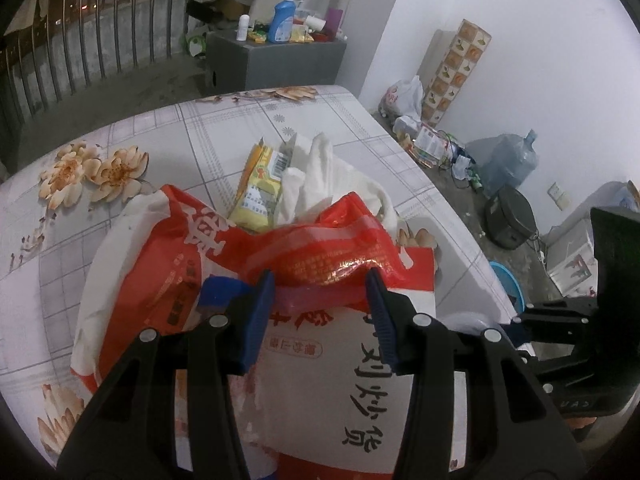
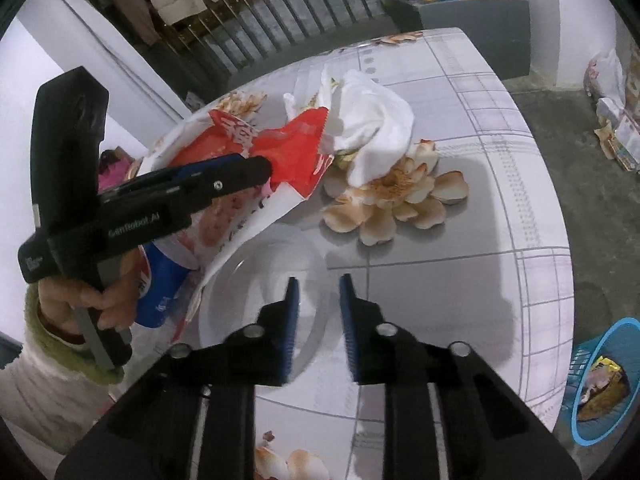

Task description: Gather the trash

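Ahead of my right gripper (image 2: 319,322) I see bare tablecloth (image 2: 460,216) open out to the right edge. To its left, the red-and-white bag (image 2: 280,160) pinched in my left gripper (image 1: 320,280) blocks the way, and crumpled white tissue (image 2: 376,128) sits just beyond it
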Tool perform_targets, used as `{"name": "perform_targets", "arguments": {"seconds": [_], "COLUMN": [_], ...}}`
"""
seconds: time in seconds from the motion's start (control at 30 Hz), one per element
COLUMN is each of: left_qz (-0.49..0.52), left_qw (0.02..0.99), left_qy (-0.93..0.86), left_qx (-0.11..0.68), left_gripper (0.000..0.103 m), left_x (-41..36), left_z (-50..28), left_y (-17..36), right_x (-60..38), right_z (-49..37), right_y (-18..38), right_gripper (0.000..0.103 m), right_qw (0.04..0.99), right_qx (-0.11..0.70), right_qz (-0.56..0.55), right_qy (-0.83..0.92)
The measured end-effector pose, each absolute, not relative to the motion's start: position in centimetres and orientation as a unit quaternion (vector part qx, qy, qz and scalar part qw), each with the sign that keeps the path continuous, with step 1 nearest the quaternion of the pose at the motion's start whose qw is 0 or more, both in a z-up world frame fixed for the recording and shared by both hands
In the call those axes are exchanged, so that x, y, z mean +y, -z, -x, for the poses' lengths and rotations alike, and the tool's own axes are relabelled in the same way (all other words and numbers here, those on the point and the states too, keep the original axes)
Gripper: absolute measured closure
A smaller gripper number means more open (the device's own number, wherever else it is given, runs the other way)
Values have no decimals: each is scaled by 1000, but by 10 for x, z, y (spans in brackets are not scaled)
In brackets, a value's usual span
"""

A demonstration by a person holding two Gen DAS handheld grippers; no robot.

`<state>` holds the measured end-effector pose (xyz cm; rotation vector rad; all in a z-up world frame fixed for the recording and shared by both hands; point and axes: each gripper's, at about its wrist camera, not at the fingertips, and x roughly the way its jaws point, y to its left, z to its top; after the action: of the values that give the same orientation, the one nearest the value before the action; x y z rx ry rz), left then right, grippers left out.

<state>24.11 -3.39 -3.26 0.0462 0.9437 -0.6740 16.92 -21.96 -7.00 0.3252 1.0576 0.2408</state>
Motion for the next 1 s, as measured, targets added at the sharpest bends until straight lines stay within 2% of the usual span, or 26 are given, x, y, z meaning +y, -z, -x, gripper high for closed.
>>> {"name": "perform_targets", "arguments": {"seconds": [0.03, 0.07, 0.13, 0.3, 0.4, 0.7, 0.77, 0.8, 0.83, 1.0], "left_qz": [-20, -22, -26, -28, -25, -27, -40, -42, -43, -49], "left_qw": [835, 836, 839, 839, 839, 857, 854, 855, 856, 846], "left_qy": [317, 315, 309, 309, 311, 319, 318, 312, 309, 294], "left_qx": [448, 449, 448, 448, 446, 404, 409, 412, 413, 442], "left_gripper": [68, 71, 84, 100, 103, 103, 81, 62, 57, 55], "left_x": [-34, -35, -35, -36, -34, -28, -31, -33, -34, -49], "left_z": [-242, -243, -245, -245, -245, -237, -238, -240, -240, -256], "left_y": [33, 34, 34, 34, 34, 15, 13, 13, 13, 24], "right_x": [-221, -222, -224, -230, -235, -259, -263, -265, -265, -267], "right_z": [-167, -166, -163, -156, -151, -138, -136, -135, -135, -135], "right_y": [70, 70, 69, 66, 66, 60, 60, 60, 60, 62], "right_gripper": [91, 92, 93, 94, 94, 94, 94, 94, 94, 94], "right_qw": [844, 845, 847, 853, 856, 863, 864, 864, 864, 864], "right_qx": [501, 500, 498, 490, 486, 469, 466, 464, 463, 461], "right_qz": [-154, -154, -153, -153, -157, -177, -182, -184, -185, -193], "right_qy": [-112, -109, -104, -91, -82, -63, -62, -61, -61, -63]}}
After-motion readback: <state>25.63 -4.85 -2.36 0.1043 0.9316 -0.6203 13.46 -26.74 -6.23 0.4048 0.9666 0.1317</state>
